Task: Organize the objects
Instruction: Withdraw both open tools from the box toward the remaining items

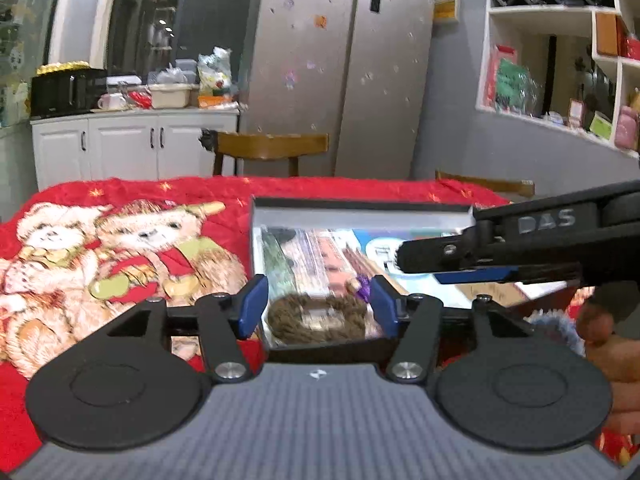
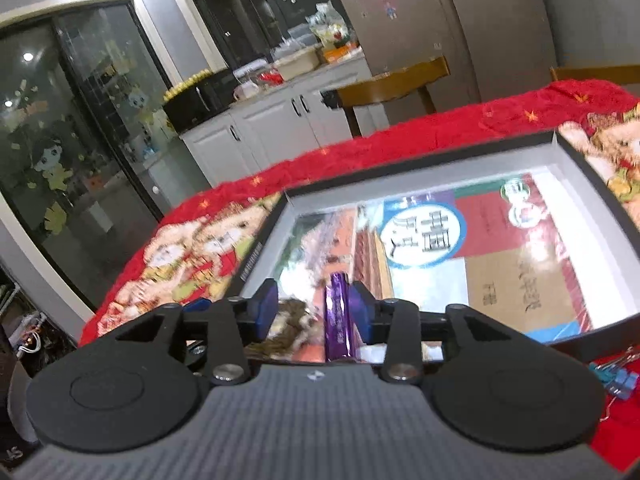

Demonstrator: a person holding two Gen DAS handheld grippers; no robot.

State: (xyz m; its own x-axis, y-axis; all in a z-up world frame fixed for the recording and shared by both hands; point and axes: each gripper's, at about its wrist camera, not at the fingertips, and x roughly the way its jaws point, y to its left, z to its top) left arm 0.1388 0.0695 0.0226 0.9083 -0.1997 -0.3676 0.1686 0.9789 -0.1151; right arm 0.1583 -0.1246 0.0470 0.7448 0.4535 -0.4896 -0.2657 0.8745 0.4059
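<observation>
A shallow black box (image 1: 360, 205) with grey inner walls lies on the red bear-print blanket (image 1: 120, 248), a printed booklet (image 2: 424, 236) flat on its floor. A brown fuzzy hair ring (image 1: 318, 318) rests at the box's near edge between the blue pads of my left gripper (image 1: 318, 304), which stands open and clear of it. In the right wrist view my right gripper (image 2: 314, 312) is open over the same corner. A purple stick (image 2: 339, 316) lies between its pads, close to the right one, with the brown ring (image 2: 292, 326) beside it. The right gripper's fingers (image 1: 424, 256) reach in from the right.
Blue binder clips (image 2: 616, 380) lie on the blanket right of the box. A fuzzy blue-grey item (image 1: 556, 324) sits by a person's hand (image 1: 612, 344). Wooden chairs (image 1: 272, 146) stand behind the table, with a fridge, white cabinets and shelves beyond.
</observation>
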